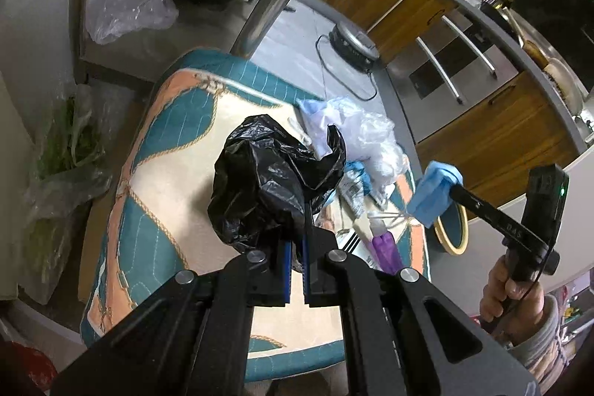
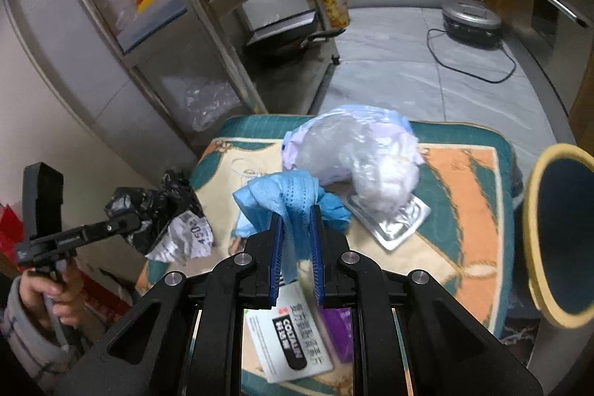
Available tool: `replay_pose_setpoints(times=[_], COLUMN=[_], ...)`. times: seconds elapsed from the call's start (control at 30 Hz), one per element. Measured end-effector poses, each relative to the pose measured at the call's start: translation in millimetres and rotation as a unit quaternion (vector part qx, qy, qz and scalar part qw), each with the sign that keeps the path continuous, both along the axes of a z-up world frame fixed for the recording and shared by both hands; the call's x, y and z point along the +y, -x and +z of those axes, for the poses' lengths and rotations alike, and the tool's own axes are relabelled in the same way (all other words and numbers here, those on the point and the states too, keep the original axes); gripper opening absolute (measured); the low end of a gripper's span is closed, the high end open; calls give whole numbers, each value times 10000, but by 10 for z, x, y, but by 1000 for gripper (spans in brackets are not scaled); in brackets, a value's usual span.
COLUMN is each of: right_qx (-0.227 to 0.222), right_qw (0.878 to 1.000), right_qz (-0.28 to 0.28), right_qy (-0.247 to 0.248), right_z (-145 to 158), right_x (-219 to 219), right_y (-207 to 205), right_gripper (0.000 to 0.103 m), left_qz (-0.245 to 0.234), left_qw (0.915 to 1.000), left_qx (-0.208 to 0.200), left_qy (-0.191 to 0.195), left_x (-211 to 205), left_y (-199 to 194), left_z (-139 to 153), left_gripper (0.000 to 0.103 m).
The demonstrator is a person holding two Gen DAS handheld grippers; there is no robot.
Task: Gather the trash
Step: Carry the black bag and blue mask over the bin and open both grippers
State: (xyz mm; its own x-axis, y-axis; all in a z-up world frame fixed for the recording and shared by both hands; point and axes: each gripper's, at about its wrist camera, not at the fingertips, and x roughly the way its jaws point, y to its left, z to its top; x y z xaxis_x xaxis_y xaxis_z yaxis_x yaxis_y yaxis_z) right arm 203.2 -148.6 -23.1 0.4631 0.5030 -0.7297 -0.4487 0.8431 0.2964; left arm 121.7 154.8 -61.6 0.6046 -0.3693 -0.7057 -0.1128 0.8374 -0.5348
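Observation:
A crumpled black trash bag (image 1: 274,173) hangs over the patterned table cloth (image 1: 167,195), and my left gripper (image 1: 297,221) is shut on its gathered edge. In the right wrist view that left gripper (image 2: 137,221) and the black bag (image 2: 163,203) are at the left, with a crumpled printed receipt (image 2: 185,240) against the bag. My right gripper (image 2: 297,214) is shut on a blue face mask (image 2: 286,199), lifted above the table. The left wrist view shows the right gripper (image 1: 445,188) holding the blue mask (image 1: 434,192) at the table's right edge.
On the cloth (image 2: 464,192) lie a heap of clear and white plastic bags (image 2: 356,154), a foil blister pack (image 2: 397,225), a white printed card (image 2: 293,340) and a purple packet (image 2: 338,329). A yellow-rimmed round bin (image 2: 564,232) stands right of the table. A metal shelf rack (image 2: 208,6) rises behind.

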Motion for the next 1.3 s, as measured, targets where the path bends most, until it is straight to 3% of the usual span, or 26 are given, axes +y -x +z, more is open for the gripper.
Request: replay_pose_setpoints(times=[0.13,0.23,0.4,0.8,1.03,1.3], right_qx=[-322,-348,-248,-131,-187,-285], right_qw=[9957,9927,9927,9965,9945,9846], right_qz=[-30,-106,-183,-533,-816,-1501], right_qy=[-865,-1148,-1162,-632,-633,-854], right_z=[239,281,237,137,133,119], right_x=[-235,-297,-229,-486,-949,-1699], right_y=[103,76,-55,-44,9,70], right_gripper=[16,15,16,16,16,16], left_qz=[64,-1,-66,-220,-665,-1193], left_qw=[9994,9991,9991,9986,9955,9901], left_qx=[-326,-403,-305,-469,-662,-657], left_qy=[-40,-101,-297,-93,101,350], left_x=[-35,-101,-146,-307,-748,-1364], left_y=[31,32,40,18,-99,-325], left_z=[139,181,145,268,434,502], left_gripper=[4,4,4,4,4,4])
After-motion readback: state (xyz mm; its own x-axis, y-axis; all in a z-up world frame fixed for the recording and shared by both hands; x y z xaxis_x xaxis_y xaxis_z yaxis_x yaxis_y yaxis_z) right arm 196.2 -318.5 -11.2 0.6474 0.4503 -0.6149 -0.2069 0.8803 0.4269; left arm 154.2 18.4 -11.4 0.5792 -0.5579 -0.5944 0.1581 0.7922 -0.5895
